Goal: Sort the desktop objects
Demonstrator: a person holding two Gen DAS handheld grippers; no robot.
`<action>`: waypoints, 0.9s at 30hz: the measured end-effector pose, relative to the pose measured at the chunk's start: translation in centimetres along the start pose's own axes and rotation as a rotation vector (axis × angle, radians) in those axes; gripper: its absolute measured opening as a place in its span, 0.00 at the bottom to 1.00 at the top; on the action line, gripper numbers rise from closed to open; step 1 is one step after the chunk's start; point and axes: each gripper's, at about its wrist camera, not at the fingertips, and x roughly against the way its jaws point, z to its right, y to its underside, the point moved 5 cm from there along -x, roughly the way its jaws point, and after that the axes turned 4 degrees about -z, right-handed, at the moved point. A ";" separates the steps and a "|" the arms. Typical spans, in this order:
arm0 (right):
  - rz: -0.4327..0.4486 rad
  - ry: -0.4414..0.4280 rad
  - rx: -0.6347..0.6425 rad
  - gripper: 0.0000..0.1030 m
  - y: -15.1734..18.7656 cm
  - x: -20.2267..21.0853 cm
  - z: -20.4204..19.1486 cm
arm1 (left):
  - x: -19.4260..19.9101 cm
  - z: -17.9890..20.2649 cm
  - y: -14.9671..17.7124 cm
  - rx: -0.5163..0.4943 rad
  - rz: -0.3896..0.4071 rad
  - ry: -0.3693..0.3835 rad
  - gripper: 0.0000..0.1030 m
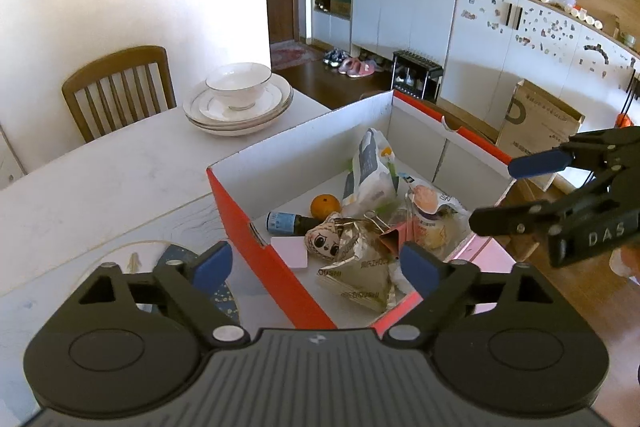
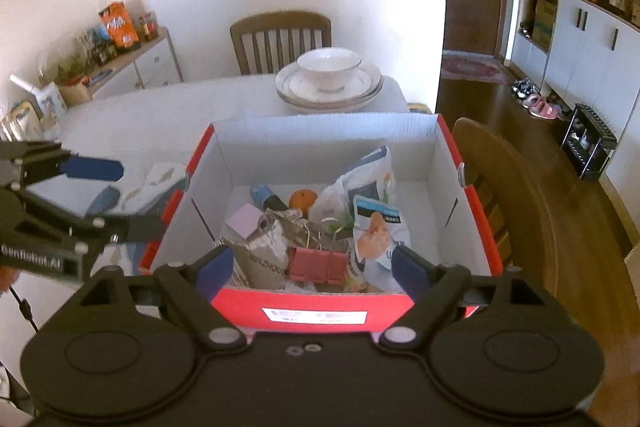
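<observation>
A red cardboard box (image 1: 256, 227) (image 2: 316, 311) with a white inside stands on the white table. It holds an orange (image 1: 325, 206) (image 2: 302, 198), a small dark bottle (image 1: 286, 221), snack packets (image 1: 370, 169) (image 2: 376, 231), a pink sticky-note pad (image 2: 245, 221), a crumpled gold bag (image 1: 352, 267) and a pink binder clip (image 2: 318, 265). My left gripper (image 1: 316, 265) is open and empty at the box's near left corner; it also shows in the right wrist view (image 2: 120, 195). My right gripper (image 2: 314, 269) is open and empty over the box's near wall; it also shows in the left wrist view (image 1: 504, 193).
Stacked white plates with a bowl (image 1: 238, 99) (image 2: 328, 79) sit at the table's far edge, before a wooden chair (image 1: 118, 87). A second chair (image 2: 508, 187) stands right of the box. A patterned cloth (image 2: 156, 179) and a dark blue item (image 1: 188, 259) lie left of the box.
</observation>
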 end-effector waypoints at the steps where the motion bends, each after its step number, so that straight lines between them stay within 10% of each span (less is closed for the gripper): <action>1: 0.014 0.000 -0.002 0.87 0.1 0.2 -0.1 | 0.2 -0.1 0.1 0.003 0.008 0.002 0.95; 27: 0.236 -0.002 -0.047 1.00 1.9 5.6 -2.6 | 4.8 -0.2 2.7 0.047 0.129 -0.006 1.00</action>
